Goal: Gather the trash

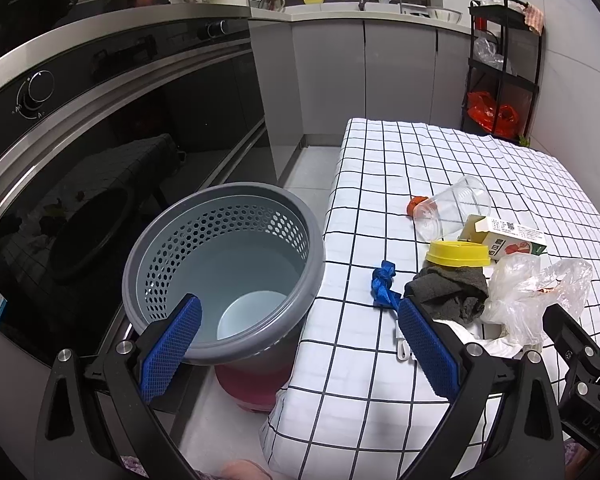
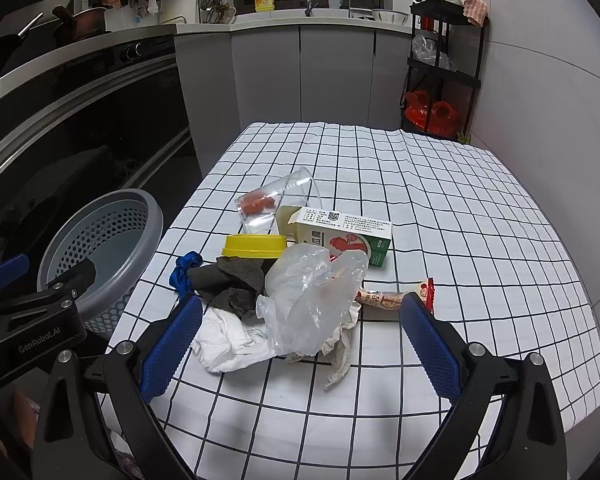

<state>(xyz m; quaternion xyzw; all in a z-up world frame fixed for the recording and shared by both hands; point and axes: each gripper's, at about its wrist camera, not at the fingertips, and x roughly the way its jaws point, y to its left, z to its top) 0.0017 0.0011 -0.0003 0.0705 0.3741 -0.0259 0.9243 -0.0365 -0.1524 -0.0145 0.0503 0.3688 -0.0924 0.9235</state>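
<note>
Both my left gripper (image 1: 298,344) and right gripper (image 2: 302,344) gape wide and empty; the plastic bag (image 2: 312,300) looks light, limp and slippery, best pinched at its bunched middle.

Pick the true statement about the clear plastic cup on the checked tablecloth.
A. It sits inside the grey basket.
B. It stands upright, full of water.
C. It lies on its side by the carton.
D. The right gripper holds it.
C: the clear plastic cup lies tipped over on the tablecloth, just behind the carton, apart from both open grippers.
</note>
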